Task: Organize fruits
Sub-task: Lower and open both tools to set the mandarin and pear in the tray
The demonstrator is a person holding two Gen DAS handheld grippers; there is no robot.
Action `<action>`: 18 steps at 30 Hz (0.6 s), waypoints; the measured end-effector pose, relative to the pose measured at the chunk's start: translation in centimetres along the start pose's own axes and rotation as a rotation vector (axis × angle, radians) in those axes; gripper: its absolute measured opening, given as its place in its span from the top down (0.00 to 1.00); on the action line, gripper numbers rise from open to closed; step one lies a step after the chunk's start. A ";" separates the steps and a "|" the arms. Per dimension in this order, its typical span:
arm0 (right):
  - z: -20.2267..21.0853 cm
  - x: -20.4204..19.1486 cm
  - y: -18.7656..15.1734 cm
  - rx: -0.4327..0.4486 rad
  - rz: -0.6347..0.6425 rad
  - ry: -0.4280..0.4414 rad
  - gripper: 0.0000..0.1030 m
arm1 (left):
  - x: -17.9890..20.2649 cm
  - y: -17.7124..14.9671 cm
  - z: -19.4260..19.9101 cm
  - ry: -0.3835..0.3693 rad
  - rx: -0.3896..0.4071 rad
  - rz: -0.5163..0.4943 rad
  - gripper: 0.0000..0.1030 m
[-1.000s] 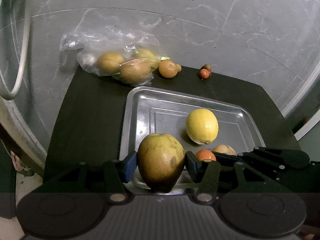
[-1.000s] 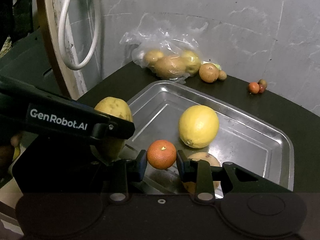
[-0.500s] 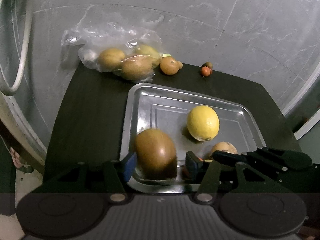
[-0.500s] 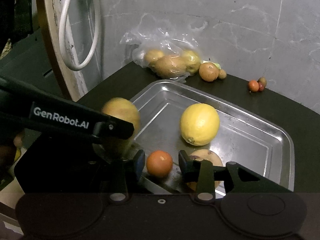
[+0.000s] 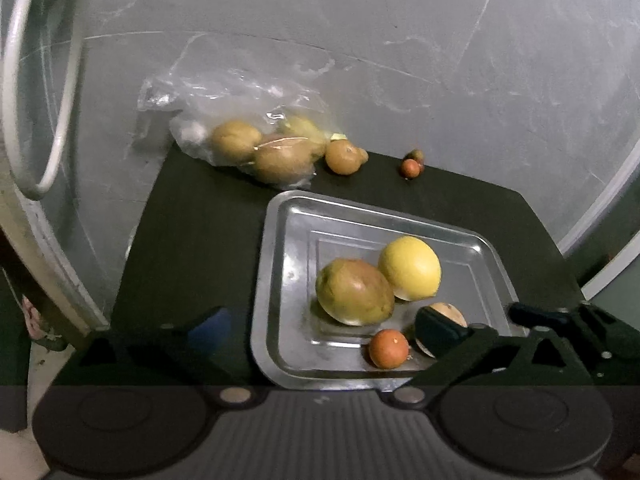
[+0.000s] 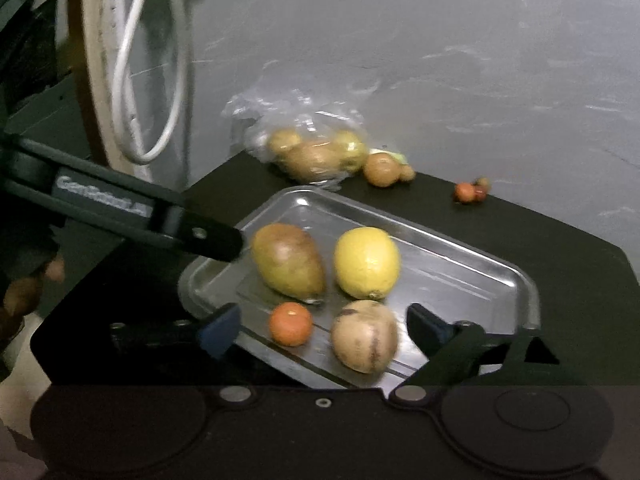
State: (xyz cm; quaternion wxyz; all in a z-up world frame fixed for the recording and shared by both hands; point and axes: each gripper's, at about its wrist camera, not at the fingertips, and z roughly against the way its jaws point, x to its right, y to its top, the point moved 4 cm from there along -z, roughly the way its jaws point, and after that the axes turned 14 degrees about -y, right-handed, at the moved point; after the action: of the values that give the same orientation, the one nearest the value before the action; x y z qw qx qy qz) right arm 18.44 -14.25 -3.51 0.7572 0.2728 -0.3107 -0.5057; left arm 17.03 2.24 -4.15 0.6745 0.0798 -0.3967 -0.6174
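left gripper (image 5: 320,326) jaws spread wide, nothing held. right gripper (image 6: 320,330) likewise wide apart, empty. metal tray (image 6: 500,276) on dark table (image 5: 192,240) holds mango (image 6: 288,266) touching lemon (image 6: 366,262), small orange (image 6: 290,324), tan fruit (image 6: 364,340). bagged fruit (image 5: 260,148) near wall.

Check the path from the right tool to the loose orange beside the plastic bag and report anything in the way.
The metal tray lies between the right tool and the loose orange, with the pear and lemon standing in it along that line. Lifted above them, nothing visible blocks the approach. The plastic bag crowds the orange's left side.
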 end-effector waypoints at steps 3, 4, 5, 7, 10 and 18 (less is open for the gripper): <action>0.2 1.1 -0.2 -0.004 -0.026 -0.049 0.01 | -0.3 0.0 -0.1 0.015 -0.012 0.016 0.01; 0.2 1.5 -0.3 -0.008 -0.033 -0.064 0.01 | -0.4 0.1 -0.1 0.023 -0.011 0.019 0.01; 0.1 1.8 -0.4 -0.013 -0.040 -0.077 0.01 | -0.5 0.1 0.0 0.027 -0.007 0.019 0.01; -0.1 2.6 -0.8 -0.025 -0.060 -0.107 0.01 | -0.7 0.3 0.1 0.044 -0.003 0.013 0.01; -0.4 3.8 -1.4 -0.050 -0.090 -0.155 0.01 | -1.1 0.7 -0.1 0.081 -0.006 0.008 0.01; -1.6 6.9 -2.5 -0.097 -0.174 -0.217 0.01 | -2.4 1.6 -0.7 0.144 -0.007 0.067 0.01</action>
State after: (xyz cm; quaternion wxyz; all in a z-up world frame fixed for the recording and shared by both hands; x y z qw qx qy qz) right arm 20.19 -21.35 -5.06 0.6848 0.2055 -0.3412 -0.6102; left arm 18.90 4.51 -4.72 0.7219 0.1080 -0.3475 -0.5886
